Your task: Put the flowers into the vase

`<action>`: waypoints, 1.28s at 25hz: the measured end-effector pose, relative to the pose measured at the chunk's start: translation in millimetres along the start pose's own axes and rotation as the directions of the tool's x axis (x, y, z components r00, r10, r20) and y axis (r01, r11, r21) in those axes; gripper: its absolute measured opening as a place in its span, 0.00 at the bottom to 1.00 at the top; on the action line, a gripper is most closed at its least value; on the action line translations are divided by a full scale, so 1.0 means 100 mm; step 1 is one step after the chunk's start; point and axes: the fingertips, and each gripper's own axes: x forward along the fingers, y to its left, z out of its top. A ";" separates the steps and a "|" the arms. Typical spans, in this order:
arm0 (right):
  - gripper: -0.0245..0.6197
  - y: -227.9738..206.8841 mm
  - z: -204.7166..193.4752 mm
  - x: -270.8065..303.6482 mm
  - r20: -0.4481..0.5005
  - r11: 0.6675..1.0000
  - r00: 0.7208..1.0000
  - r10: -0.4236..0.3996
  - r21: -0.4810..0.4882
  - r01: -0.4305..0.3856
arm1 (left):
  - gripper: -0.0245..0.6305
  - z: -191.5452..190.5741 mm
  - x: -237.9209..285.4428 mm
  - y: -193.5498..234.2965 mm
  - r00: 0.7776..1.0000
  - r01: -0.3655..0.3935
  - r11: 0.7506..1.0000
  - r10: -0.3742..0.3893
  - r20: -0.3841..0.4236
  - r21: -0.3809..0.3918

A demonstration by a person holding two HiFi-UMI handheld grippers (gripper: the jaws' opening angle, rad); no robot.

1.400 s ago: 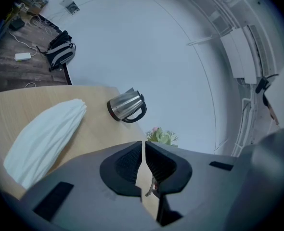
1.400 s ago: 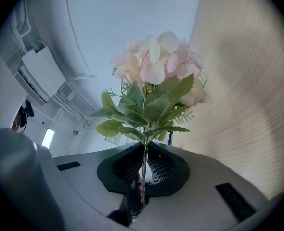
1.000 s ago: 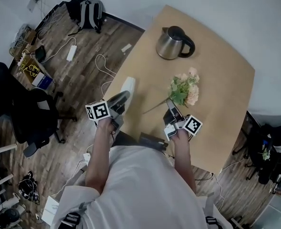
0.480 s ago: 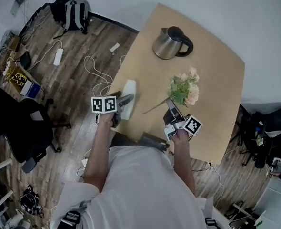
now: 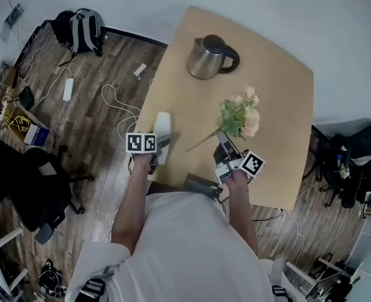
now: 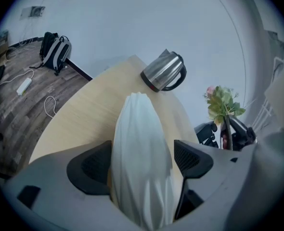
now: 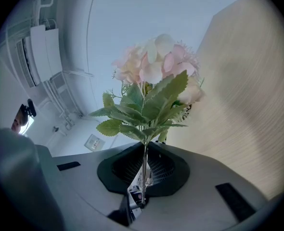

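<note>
A white ribbed vase (image 5: pixel 163 126) lies on its side near the table's left edge, its near end between the jaws of my left gripper (image 5: pixel 160 145). In the left gripper view the vase (image 6: pixel 141 143) fills the gap of my left gripper (image 6: pixel 142 160). Those jaws are opening, and a gap shows beside the right pad. My right gripper (image 5: pixel 222 138) is shut on the thin stem of a bunch of pink flowers (image 5: pixel 241 115) with green leaves, held above the table. In the right gripper view the flowers (image 7: pixel 151 83) rise from my right gripper (image 7: pixel 144 170).
A steel kettle (image 5: pixel 207 56) with a black handle stands at the table's far side. The wooden table (image 5: pixel 276 80) ends at the left right beside the vase. On the floor to the left are cables, a backpack (image 5: pixel 83 27) and a black office chair (image 5: pixel 28 187).
My left gripper has come down to the vase's near end, tilted downward, and its jaws have opened around the vase. The right gripper still holds the flowers in place.
</note>
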 end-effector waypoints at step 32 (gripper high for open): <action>0.10 0.10 1.29 -1.18 0.377 0.995 0.924 0.065 0.050 -0.090 | 0.59 -0.24 0.16 -2.10 0.799 0.584 0.584 -0.536 -0.273 0.564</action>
